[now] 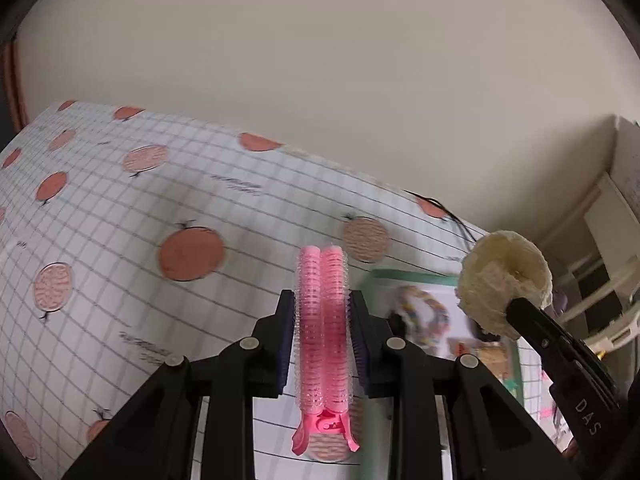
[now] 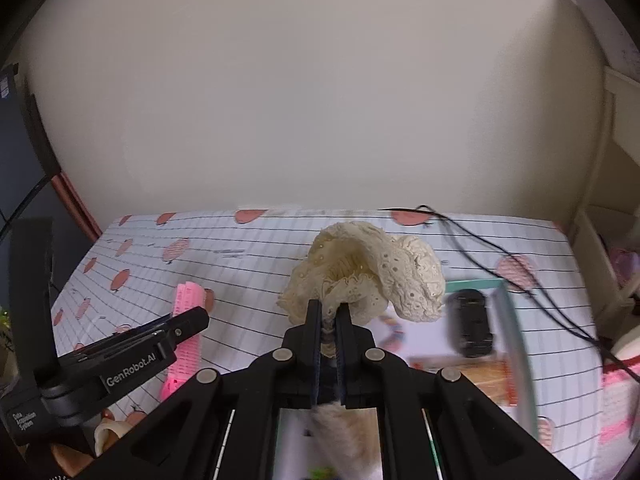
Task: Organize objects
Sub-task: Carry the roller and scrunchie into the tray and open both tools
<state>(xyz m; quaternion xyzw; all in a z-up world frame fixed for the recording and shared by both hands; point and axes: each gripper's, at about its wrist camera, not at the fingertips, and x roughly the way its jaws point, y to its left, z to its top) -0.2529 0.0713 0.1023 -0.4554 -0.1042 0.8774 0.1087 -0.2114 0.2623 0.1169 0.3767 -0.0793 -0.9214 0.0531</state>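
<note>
Holding a pink clip (image 1: 323,344) lengthwise between its fingers, our left claw (image 1: 322,340) is clamped on it above the worktop (image 1: 120,240). The clip's two bristly rollers point away from the camera and its hinged end points back toward us. In the right wrist view we see the same clip (image 2: 185,332) from the side, partly behind the left claw's (image 2: 192,322) black body, raised over the worktop's (image 2: 256,280) gridded, fruit-patterned cloth.

Our right claw (image 2: 329,320) is clenched on a cream scrunchie (image 2: 360,276), gripping it by a gathered fold so the lacy ruffles fan out ahead of the fingertips. From the left wrist the scrunchie (image 1: 504,280) shows at the tip of the right claw (image 1: 516,312), up off the surface, to the right of the clip and well apart from it.

Below and beyond both claws lies a green-edged tray (image 2: 516,344) on the cloth. Inside it we make out a black clip (image 2: 470,322), blurred, and from the left wrist a multicoloured band (image 1: 424,312), also blurred. A thin black cord (image 2: 472,236) trails across the far right of the worktop. A plain pale wall (image 2: 320,100) stands behind, and a white shelf (image 2: 612,240) edges the right side.
</note>
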